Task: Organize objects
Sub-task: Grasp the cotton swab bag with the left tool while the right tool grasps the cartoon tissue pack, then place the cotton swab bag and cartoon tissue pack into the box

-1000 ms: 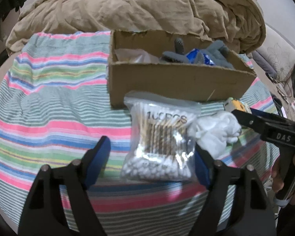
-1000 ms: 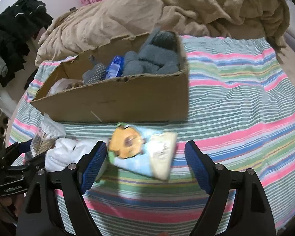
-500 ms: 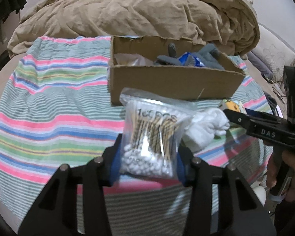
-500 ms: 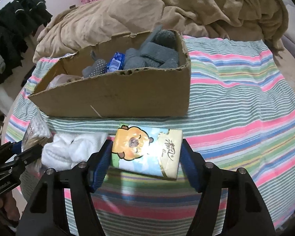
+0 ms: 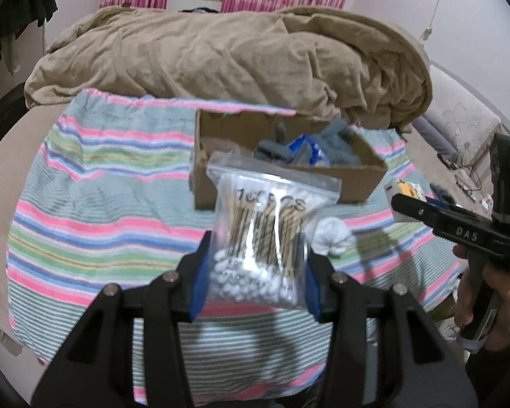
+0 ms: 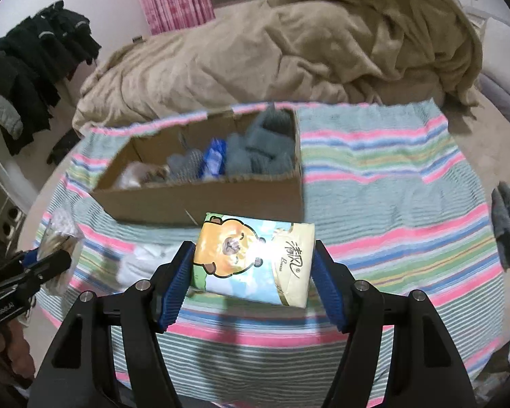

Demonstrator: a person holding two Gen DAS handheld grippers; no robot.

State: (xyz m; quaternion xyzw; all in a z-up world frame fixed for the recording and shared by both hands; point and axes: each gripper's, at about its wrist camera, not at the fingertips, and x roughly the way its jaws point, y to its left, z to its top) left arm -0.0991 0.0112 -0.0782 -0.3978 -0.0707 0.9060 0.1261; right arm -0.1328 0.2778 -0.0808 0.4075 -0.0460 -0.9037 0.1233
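Observation:
My left gripper (image 5: 255,280) is shut on a clear bag of cotton swabs (image 5: 267,238) and holds it lifted above the striped cloth, in front of the cardboard box (image 5: 357,183). My right gripper (image 6: 251,285) is shut on a tissue pack with a cartoon bear (image 6: 253,258), also lifted, just before the box (image 6: 221,200). The box holds grey socks (image 6: 258,149), a blue packet (image 6: 214,159) and a clear bag. A white bundle (image 5: 333,238) lies on the cloth between the two grippers.
A striped cloth (image 5: 102,204) covers the bed. A crumpled tan blanket (image 5: 221,51) lies behind the box. A grey sock (image 6: 508,221) lies at the right cloth edge. Dark clothes (image 6: 34,64) hang at the far left.
Both grippers closed, the left on the cotton swab bag and the right on the tissue pack, then rose with them off the cloth.

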